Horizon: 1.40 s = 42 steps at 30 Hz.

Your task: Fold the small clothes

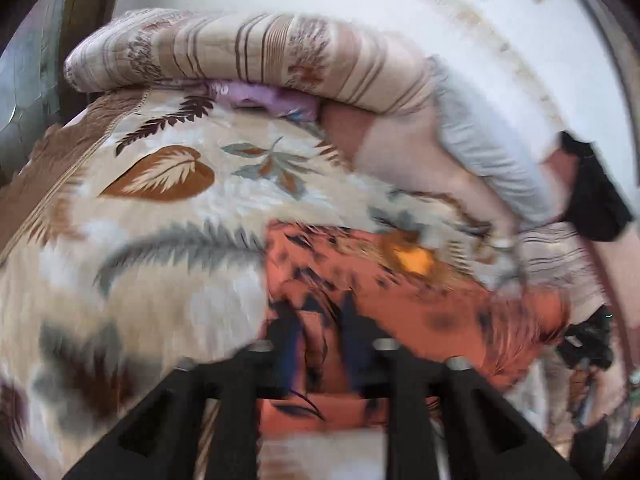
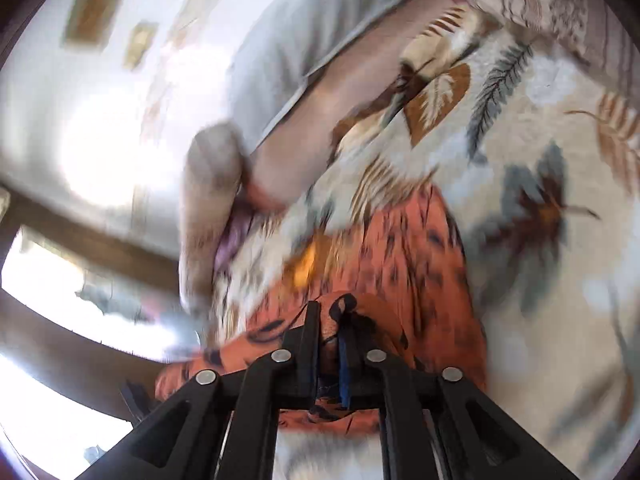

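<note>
A small orange garment with dark leaf print lies on a leaf-patterned bedspread. In the left wrist view my left gripper is shut on a fold of the orange cloth, which bunches between its fingers. In the right wrist view my right gripper is shut on another edge of the same garment, the fingers close together with cloth pinched between them. Both views are blurred by motion. The garment hangs from the grippers and spreads out toward the bedspread.
A rolled striped blanket lies along the far side of the bed, with a lilac cloth tucked under it. A person's leg in grey shorts is at the right. A bright window is at the left.
</note>
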Each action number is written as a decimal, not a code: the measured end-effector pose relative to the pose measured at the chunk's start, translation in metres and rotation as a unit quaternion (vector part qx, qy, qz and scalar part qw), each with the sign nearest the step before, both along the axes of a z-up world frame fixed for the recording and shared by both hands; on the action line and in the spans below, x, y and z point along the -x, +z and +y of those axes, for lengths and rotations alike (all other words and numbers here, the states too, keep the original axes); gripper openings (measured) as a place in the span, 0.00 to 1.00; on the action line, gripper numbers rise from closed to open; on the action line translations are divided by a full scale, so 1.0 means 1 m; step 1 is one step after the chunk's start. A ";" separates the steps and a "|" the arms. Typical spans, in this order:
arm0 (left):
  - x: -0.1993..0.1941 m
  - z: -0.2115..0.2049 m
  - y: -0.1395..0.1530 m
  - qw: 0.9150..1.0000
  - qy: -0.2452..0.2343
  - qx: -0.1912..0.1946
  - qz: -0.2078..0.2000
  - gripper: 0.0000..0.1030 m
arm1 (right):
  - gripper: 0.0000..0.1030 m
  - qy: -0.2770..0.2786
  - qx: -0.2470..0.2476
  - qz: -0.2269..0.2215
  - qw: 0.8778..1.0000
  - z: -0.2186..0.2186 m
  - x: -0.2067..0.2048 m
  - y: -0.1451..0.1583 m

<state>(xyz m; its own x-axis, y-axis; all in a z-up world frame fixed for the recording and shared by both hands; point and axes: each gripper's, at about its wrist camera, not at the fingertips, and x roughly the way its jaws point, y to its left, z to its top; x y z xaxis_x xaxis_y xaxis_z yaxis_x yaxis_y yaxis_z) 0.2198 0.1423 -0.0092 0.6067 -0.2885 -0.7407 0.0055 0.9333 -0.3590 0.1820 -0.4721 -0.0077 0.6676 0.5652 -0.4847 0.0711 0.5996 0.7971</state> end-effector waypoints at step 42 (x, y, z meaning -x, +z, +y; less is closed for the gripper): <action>0.042 -0.011 -0.059 0.996 0.062 0.020 0.064 0.15 | 0.09 -0.126 -0.005 0.060 0.990 0.080 0.042 -0.088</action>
<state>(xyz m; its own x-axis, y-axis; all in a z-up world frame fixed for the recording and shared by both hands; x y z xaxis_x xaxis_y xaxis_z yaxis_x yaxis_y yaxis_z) 0.1777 0.1317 -0.0686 0.5412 -0.2472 -0.8037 -0.1579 0.9089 -0.3859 0.1401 -0.3926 -0.0955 0.7263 0.3928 -0.5641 0.3114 0.5435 0.7795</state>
